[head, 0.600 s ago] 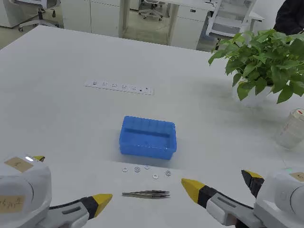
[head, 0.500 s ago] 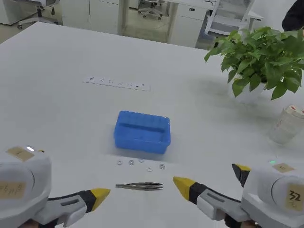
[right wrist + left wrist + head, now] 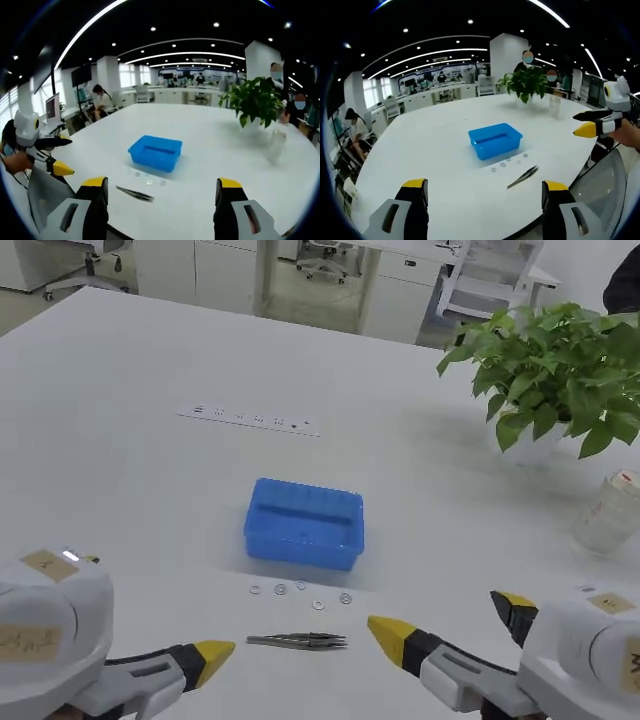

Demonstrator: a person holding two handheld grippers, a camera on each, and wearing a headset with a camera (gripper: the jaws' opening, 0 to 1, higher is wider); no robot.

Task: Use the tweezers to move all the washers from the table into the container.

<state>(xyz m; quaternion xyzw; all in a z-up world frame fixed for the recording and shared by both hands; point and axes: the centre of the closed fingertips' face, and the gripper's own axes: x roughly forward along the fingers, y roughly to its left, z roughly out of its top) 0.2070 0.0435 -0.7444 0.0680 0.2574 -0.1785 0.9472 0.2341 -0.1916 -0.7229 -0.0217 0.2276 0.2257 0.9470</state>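
Both grippers hang low over the near edge of the broad white desk (image 3: 120, 390), apart from everything on it. The left gripper (image 3: 145, 608) has its yellow-tipped fingers (image 3: 212, 654) spread wide w/ nothing btw them. The right gripper (image 3: 448, 615) is the same: released, holding nothing.

The slim metal tweezers (image 3: 297, 641) lie flat on the desk, crosswise, roughly btw the two grippers' inner fingertips and well clear of both. Which end is the pointed one I can't tell from here. Just beyond them sit five small round metal washers (image 3: 300, 586) in a loose, uneven row, each apart from its neighbour, all on the bare desk. They lie btw the tweezers and the blue rectangular plastic container (image 3: 300, 552), near its front wall but not touching it. The container stands upright, open side up, about mid-desk.

Farther back a flat white socket strip (image 3: 250, 421) lies approx. parallel to the container's long side. Off to the right stands a leafy green plant in a white pot (image 3: 550, 370), and near it, closer to the desk edge, a clear jar (image 3: 605, 515) (its contents too blurred to read).

In the left gripper view the right gripper comes in at the right edge; the right gripper view has the left one at its left edge. Behind all this is an open office w/ ceiling lights and people at other desks.
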